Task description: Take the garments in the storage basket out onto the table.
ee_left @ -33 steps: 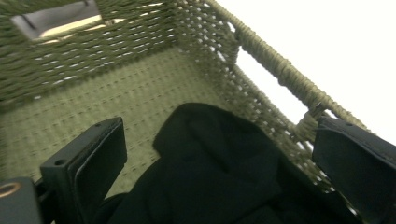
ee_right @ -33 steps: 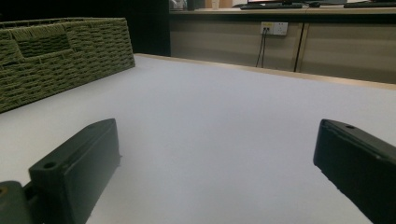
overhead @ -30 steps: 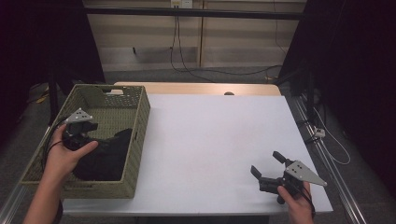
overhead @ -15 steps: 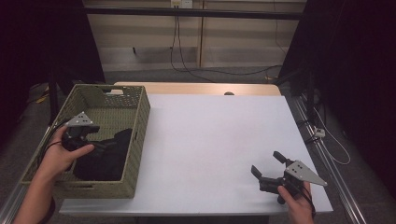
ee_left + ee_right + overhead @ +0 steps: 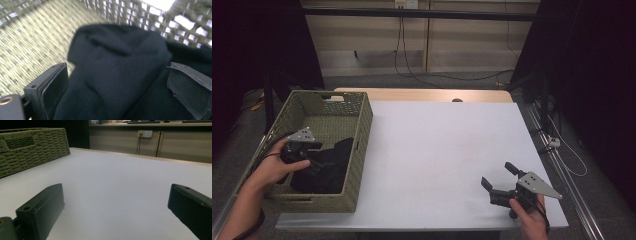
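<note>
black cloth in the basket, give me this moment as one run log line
left tongs: open, jaws either side of black cloth | cloth: in woven basket | right tongs: open, idle over white table

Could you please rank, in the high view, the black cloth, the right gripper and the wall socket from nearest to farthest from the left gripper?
1. black cloth: in the basket, right at the left gripper.
2. right gripper: across the table, near its front right corner.
3. wall socket: on the back wall.
</note>
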Demonstrator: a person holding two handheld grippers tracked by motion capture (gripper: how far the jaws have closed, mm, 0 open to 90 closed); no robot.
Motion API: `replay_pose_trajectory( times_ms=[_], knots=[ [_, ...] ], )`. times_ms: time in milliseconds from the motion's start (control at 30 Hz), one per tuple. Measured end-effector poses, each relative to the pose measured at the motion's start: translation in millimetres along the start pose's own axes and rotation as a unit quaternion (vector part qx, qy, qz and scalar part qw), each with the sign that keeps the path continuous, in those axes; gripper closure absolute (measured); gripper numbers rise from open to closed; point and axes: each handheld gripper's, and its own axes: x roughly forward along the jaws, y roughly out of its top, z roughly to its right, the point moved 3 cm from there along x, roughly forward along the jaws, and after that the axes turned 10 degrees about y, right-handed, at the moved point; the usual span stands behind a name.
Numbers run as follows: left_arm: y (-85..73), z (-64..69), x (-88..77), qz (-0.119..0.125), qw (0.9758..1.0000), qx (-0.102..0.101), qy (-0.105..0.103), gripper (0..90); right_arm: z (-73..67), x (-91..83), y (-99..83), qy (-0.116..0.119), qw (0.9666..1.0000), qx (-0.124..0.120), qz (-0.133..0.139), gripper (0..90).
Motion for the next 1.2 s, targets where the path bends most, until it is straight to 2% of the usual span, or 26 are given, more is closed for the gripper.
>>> replay_pose_trajectory(
  times_ms=[67,167,367,433,533,633,667,700,733,767,800,833,900,967,1200],
  knots=[
    [-3.8,-1.0,2.9,-0.003,0.9999,-0.004,-0.012,4.3,-0.2,0.1,-0.2,0.000,1.0000,0.001,-0.001,0.0],
    [-6.3,-1.2,5.2,0.007,0.9998,-0.012,-0.017,4.3,-0.3,0.5,-0.7,0.004,1.0000,-0.001,-0.003,0.0],
    [-11.3,2.6,11.4,-0.012,0.9995,0.007,-0.027,5.9,-1.5,1.2,-0.5,0.004,1.0000,0.005,-0.001,0.0],
    [-12.9,3.6,13.6,-0.012,0.9994,0.005,-0.031,5.9,-1.7,1.1,-0.5,0.004,1.0000,0.005,-0.001,0.0],
    [-16.2,4.3,16.5,-0.022,0.9995,-0.008,-0.023,4.6,-1.2,0.6,-0.8,0.004,1.0000,0.000,-0.004,0.0],
    [-18.9,6.8,19.6,-0.026,0.9996,0.000,-0.014,3.1,-1.1,0.1,-0.7,0.004,1.0000,0.000,-0.004,0.0],
    [-19.9,7.3,20.7,-0.026,0.9994,-0.001,-0.020,2.6,-1.1,0.1,-0.7,0.005,1.0000,0.000,-0.003,0.0],
    [-20.8,5.9,21.2,-0.029,0.9994,0.008,-0.017,2.0,-1.2,0.1,-0.6,0.005,1.0000,0.000,-0.004,0.0],
    [-22.3,7.4,22.8,-0.026,0.9995,-0.010,-0.015,1.3,-1.3,0.1,-0.6,0.005,1.0000,0.000,-0.003,0.0],
    [-23.2,6.5,23.9,-0.027,0.9994,0.003,-0.021,0.5,-1.5,0.1,-0.5,0.003,1.0000,0.000,-0.003,0.0],
    [-23.3,7.2,24.8,-0.023,0.9996,-0.003,-0.016,0.1,-1.7,0.1,-0.4,0.004,1.0000,-0.001,-0.003,0.0],
    [-23.7,7.0,25.7,-0.025,0.9995,0.000,-0.018,0.0,-1.9,0.2,-0.4,0.006,1.0000,-0.003,-0.003,0.0],
    [-24.3,8.0,27.5,-0.019,0.9995,-0.009,-0.022,0.0,-1.8,0.1,-0.5,0.006,1.0000,-0.005,-0.004,0.0],
    [-24.7,7.0,28.3,-0.024,0.9994,-0.002,-0.023,0.0,-2.0,0.4,-0.5,0.005,1.0000,-0.004,-0.004,0.0],
    [-25.4,8.7,32.6,-0.021,0.9991,-0.016,-0.034,0.0,-2.3,1.0,0.1,0.007,0.9999,-0.006,-0.004,0.0]
  ],
)
